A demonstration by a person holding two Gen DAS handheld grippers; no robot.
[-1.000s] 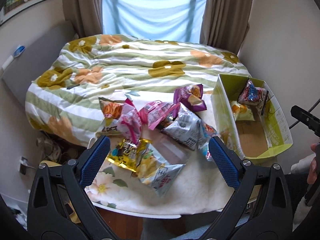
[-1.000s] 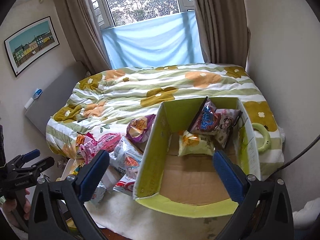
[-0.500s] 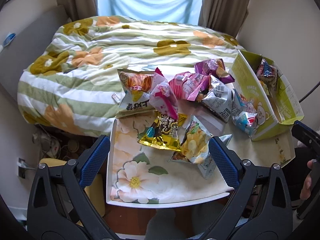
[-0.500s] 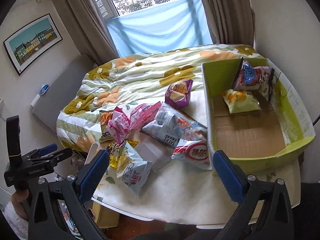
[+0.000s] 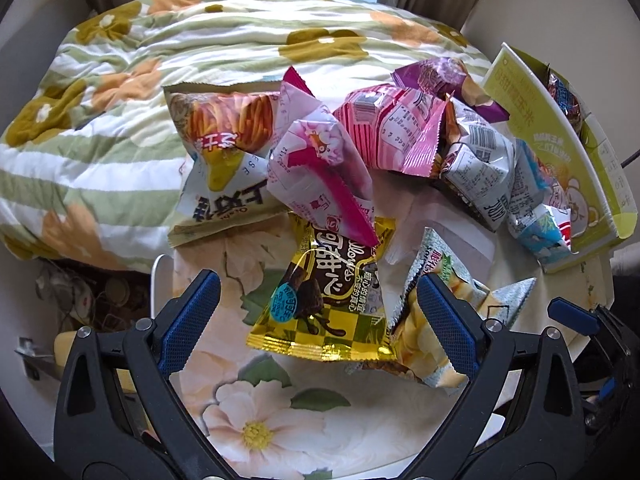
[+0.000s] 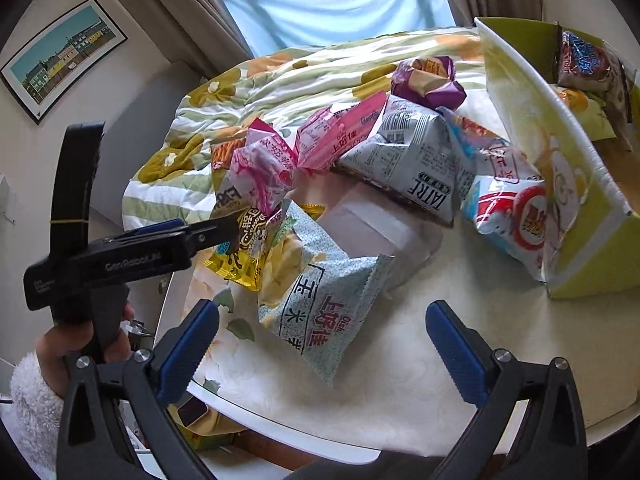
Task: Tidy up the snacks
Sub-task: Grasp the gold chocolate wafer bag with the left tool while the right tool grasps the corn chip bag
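Observation:
Several snack bags lie heaped on a small flowered table (image 5: 256,420). In the left wrist view my left gripper (image 5: 316,282) is open, low over a yellow chocolate packet (image 5: 324,304), its fingers on either side and not closed on it. A pink bag (image 5: 320,172) overlaps the packet's top. My right gripper (image 6: 322,314) is open just above a pale blue-green corn snack bag (image 6: 320,300). A green cardboard box (image 6: 540,120) stands at the right, holding a dark red packet (image 6: 584,60) and a yellow-green bag (image 6: 584,108).
A bed with a flowered quilt (image 5: 160,60) runs right behind the table. A grey bag (image 6: 412,160), a purple bag (image 6: 428,80) and a red, white and blue bag (image 6: 508,216) lie against the box. A hand (image 6: 80,340) holds the left gripper's handle.
Both grippers have come down and closer to the pile. The right one swung left from the green box to the pale blue-green bag; the left one now straddles the yellow packet.

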